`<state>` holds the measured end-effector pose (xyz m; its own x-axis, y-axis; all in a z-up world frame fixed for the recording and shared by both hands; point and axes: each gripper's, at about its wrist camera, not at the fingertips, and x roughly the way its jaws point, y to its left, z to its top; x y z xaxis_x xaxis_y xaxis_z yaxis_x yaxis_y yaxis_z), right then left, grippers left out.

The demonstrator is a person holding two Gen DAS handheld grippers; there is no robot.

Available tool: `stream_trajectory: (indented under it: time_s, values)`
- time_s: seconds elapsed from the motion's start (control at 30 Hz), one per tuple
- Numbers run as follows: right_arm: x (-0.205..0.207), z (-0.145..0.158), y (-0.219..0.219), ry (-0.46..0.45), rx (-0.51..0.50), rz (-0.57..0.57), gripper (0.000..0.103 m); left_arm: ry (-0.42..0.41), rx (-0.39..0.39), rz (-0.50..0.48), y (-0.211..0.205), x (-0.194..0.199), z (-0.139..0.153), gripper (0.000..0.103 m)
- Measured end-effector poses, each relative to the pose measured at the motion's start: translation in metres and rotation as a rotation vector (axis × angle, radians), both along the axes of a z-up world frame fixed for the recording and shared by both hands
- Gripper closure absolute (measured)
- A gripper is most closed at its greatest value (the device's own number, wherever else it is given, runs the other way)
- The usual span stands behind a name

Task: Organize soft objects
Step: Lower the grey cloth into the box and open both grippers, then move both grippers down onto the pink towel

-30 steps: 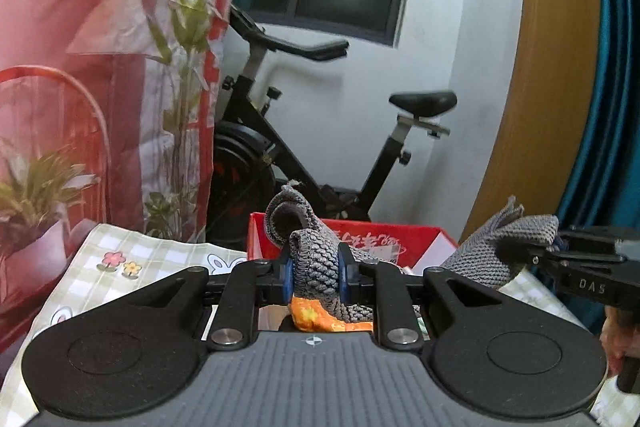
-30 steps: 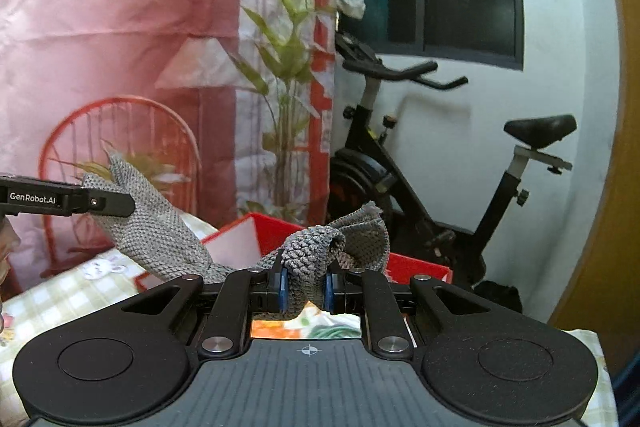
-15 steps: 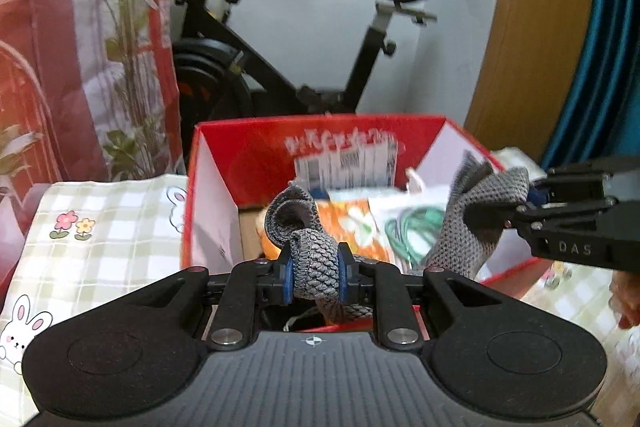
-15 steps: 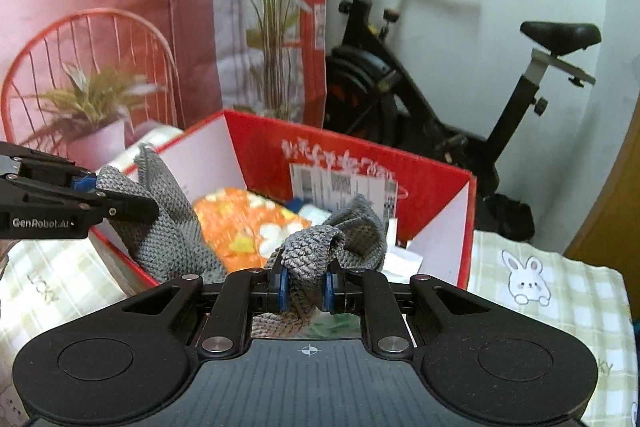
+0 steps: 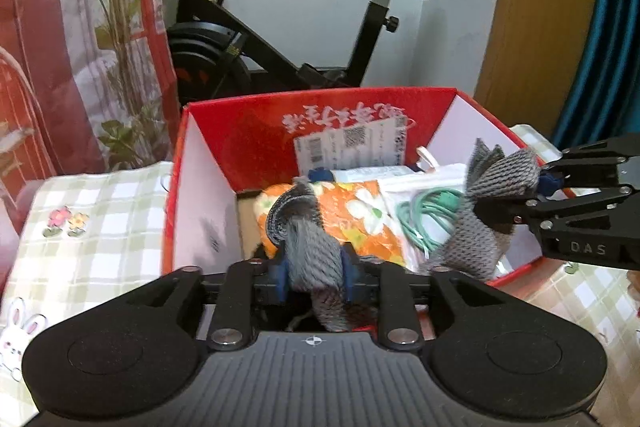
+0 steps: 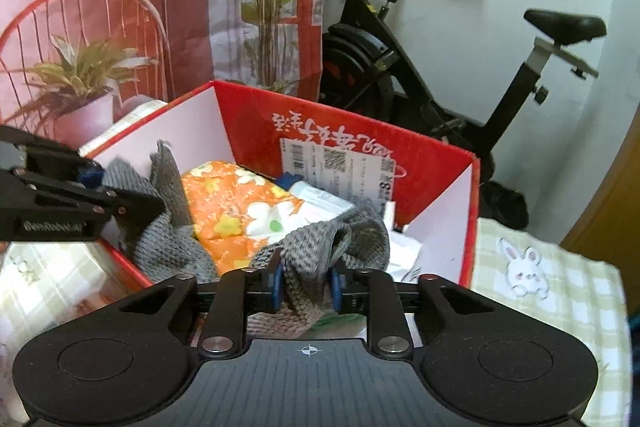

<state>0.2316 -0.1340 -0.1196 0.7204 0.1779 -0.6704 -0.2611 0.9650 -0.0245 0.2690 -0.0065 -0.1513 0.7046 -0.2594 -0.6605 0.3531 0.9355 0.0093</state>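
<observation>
1. The step in hand looks like the release: a grey knitted cloth, soft and bunched, is stretched between both tongs above the open red cardboard box with white inner walls, ready to drop in.
2. The left gripper has one bunched end of the cloth between its blue pads; its jaws are opening, and the knit bulges in the gap, so the pinch seems to be slackening rather than clenched.
3. The right gripper is likewise opening, with the other end of the cloth between its blue pads, folded over and sagging toward the box.
4. The cloth's middle hangs over the near edge of the box, partly inside, above an orange fabric piece with white flowers. A coil of green cord and white paper packets lie beside that.
5. The box stands on a green-and-white checked tablecloth with bunny prints.
6. The next move, as I judge it, calls for letting both ends fall free together, then lifting the tongs clear without snagging the loose knit.
</observation>
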Motion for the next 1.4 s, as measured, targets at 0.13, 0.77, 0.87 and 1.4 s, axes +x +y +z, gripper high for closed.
stream_trajectory:
  time_s: [0.13,0.77,0.87,1.4]
  values:
    - [0.0,0.003,-0.001,-0.031,-0.058,-0.015,0.065,-0.061,-0.002,0.027,0.007,-0.002,0.008,0.039]
    - [-0.05,0.041,-0.025,-0.172,0.071,-0.07,0.0,-0.16,-0.033,0.156,0.023,-0.06,0.053,0.0]
    - [-0.069,0.044,-0.025,-0.18,0.111,-0.066,0.0,-0.146,-0.055,0.16,0.025,-0.081,0.052,0.0]
    - [-0.172,-0.017,-0.01,-0.102,0.237,-0.137,0.0,-0.028,0.012,0.114,0.021,-0.178,-0.019,0.0]
